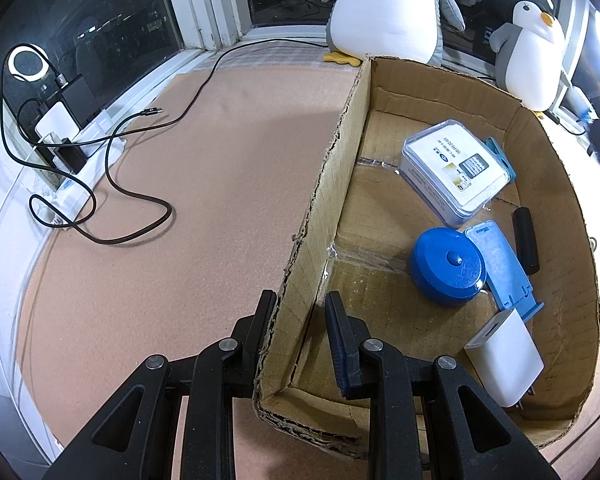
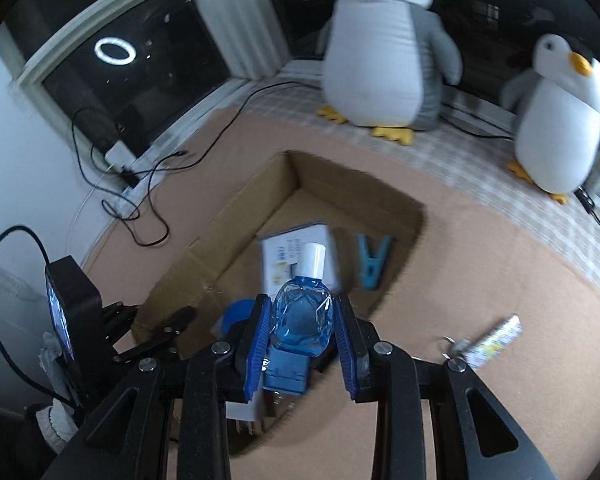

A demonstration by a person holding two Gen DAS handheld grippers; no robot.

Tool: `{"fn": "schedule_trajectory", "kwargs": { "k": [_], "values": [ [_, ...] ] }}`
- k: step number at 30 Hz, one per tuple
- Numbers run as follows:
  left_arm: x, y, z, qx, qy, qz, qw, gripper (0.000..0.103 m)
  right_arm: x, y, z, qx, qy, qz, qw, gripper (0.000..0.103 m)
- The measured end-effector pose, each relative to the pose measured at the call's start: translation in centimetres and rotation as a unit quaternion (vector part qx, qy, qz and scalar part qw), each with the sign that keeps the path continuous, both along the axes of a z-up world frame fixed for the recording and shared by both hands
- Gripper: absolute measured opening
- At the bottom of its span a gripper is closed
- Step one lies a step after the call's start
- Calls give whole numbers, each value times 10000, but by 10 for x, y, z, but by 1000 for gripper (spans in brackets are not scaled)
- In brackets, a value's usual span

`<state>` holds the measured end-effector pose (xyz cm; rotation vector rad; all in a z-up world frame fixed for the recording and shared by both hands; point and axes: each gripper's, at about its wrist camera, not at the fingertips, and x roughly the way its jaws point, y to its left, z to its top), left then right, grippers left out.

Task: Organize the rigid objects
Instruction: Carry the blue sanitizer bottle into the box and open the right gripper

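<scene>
A shallow cardboard box (image 1: 340,168) sits on the brown mat. It holds a clear plastic case (image 1: 456,168), a round blue container (image 1: 448,266), a blue flat holder (image 1: 500,264), a black cylinder (image 1: 525,240) and a white charger (image 1: 504,364). My left gripper (image 1: 298,308) straddles the box's left wall, one finger on each side, with a gap to the inner finger. My right gripper (image 2: 302,316) is shut on a small blue bottle with a white cap (image 2: 304,308), held above the box (image 2: 236,216). A blue clothespin (image 2: 374,260) lies inside the box.
Two plush penguins (image 1: 384,8) (image 1: 530,64) stand behind the box by the window. Black cables (image 1: 112,184) and chargers (image 1: 60,120) lie at the mat's left edge. A key ring with a yellow-white tag (image 2: 488,342) lies on the mat right of the box.
</scene>
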<state>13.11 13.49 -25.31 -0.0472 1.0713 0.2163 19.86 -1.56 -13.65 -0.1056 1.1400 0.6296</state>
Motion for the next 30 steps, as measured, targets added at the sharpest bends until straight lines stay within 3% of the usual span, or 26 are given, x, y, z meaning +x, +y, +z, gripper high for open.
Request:
{"fn": "schedule_trajectory", "kwargs": {
  "k": [9,26,28,30],
  "values": [
    [-1,0,0,-14,-10,9,10000,26,4,39,-31,-63,210,337,9992,29],
    [-1,0,0,-18,-12,10,10000,26,9,52,-50,-52,327,390,9987,30],
    [-1,0,0,-20,-14,10,10000,26,9,51,-49,-42,319,364,9988,39],
    [-1,1,0,-20,-13,12,10000,26,10,49,-48,22,310,303,9991,43]
  ]
}}
